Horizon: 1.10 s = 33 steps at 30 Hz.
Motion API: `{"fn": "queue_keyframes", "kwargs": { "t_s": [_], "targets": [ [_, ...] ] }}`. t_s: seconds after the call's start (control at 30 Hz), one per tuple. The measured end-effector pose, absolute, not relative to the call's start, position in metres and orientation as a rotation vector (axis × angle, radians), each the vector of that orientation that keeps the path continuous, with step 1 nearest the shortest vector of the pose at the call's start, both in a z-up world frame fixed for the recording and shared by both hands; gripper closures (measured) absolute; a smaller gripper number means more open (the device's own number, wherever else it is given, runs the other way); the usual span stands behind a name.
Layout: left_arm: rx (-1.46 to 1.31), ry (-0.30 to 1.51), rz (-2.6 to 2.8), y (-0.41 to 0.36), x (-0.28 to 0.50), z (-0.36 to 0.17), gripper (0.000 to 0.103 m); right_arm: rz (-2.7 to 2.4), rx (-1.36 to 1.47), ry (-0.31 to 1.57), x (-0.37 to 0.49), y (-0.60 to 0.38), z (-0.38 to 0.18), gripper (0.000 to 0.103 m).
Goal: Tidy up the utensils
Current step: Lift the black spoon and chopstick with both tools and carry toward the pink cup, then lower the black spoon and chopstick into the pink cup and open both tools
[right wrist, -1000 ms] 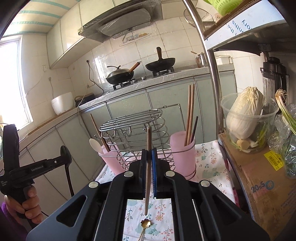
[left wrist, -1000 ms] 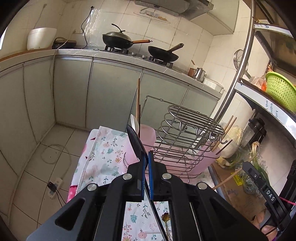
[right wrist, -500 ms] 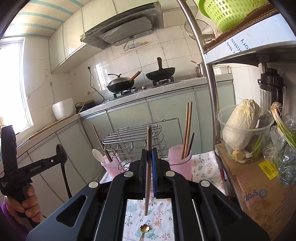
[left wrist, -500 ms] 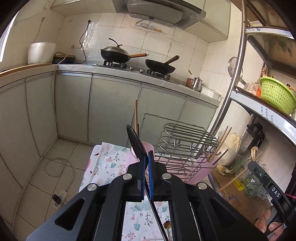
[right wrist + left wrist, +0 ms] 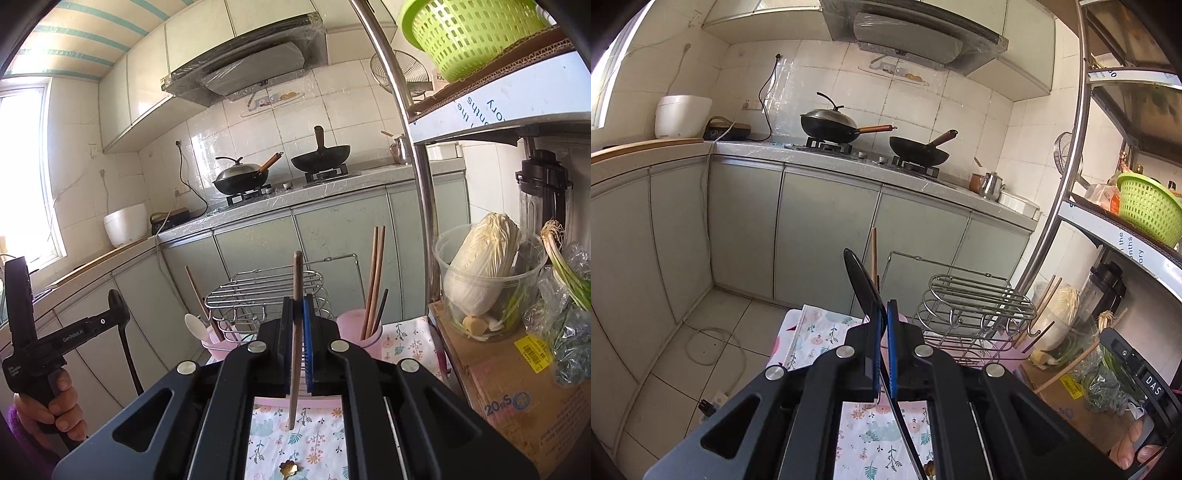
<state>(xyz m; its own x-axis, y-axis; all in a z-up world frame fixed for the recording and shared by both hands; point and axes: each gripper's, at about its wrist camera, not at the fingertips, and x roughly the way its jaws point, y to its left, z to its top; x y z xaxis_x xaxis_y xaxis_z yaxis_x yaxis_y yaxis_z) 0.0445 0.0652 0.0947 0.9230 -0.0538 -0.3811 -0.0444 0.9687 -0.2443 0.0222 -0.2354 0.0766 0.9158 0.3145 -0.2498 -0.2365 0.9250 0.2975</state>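
Left wrist view: the left gripper (image 5: pixel 882 314) is seen with its blue pads nearly together, clamped on a black spoon (image 5: pixel 862 282). The spoon's bowl stands above the fingers and its thin handle runs down below them, over the floral cloth (image 5: pixel 812 332) of the table. Behind the gripper a wire rack (image 5: pixel 975 299) stands at the far edge of the cloth. A wooden chopstick (image 5: pixel 874 251) rises just behind the spoon bowl. At the lower right corner the right gripper's body and the hand (image 5: pixel 1134 443) holding it are visible.

Right wrist view: the right gripper (image 5: pixel 299 317) is seen with its fingers narrow, clamped on a brown chopstick (image 5: pixel 296 280) held upright. The stick's top stands above the pads and its lower end hangs above the cloth (image 5: pixel 402 336), apart from it. Beyond the fingers the rack (image 5: pixel 266 288) sits between two pink cups. The left cup (image 5: pixel 214 345) holds a white spoon (image 5: pixel 195 326) and one stick; the right cup (image 5: pixel 351 325) holds two wooden sticks and a dark one. A small gold item (image 5: pixel 288 469) lies on the cloth near the lower edge; what it is cannot be told. At the left edge the left gripper (image 5: pixel 118 301) is held by a hand (image 5: pixel 55 406), the black spoon's handle hanging below it.
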Motion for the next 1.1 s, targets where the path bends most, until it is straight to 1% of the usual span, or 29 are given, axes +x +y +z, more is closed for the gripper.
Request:
{"fn": "queue_keyframes", "kwargs": {
  "t_s": [0.47, 0.83, 0.97, 1.1],
  "targets": [
    [-0.284, 0.299, 0.068, 0.074, 0.085, 0.108, 0.1, 0.278, 0.324, 0.253, 0.049, -0.266, 0.109, 0.097],
    [-0.141, 0.089, 0.156, 0.046, 0.114, 0.133, 0.1, 0.238, 0.288, 0.187, 0.069, -0.285, 0.148, 0.097],
    [-0.085, 0.041, 0.211, 0.038, 0.13, 0.13, 0.1, 0.216, 0.25, 0.177, 0.077, -0.285, 0.153, 0.097],
    [-0.021, 0.021, 0.243, 0.028, 0.146, 0.116, 0.1, 0.205, 0.226, 0.186, 0.086, -0.283, 0.151, 0.097]
  ]
}}
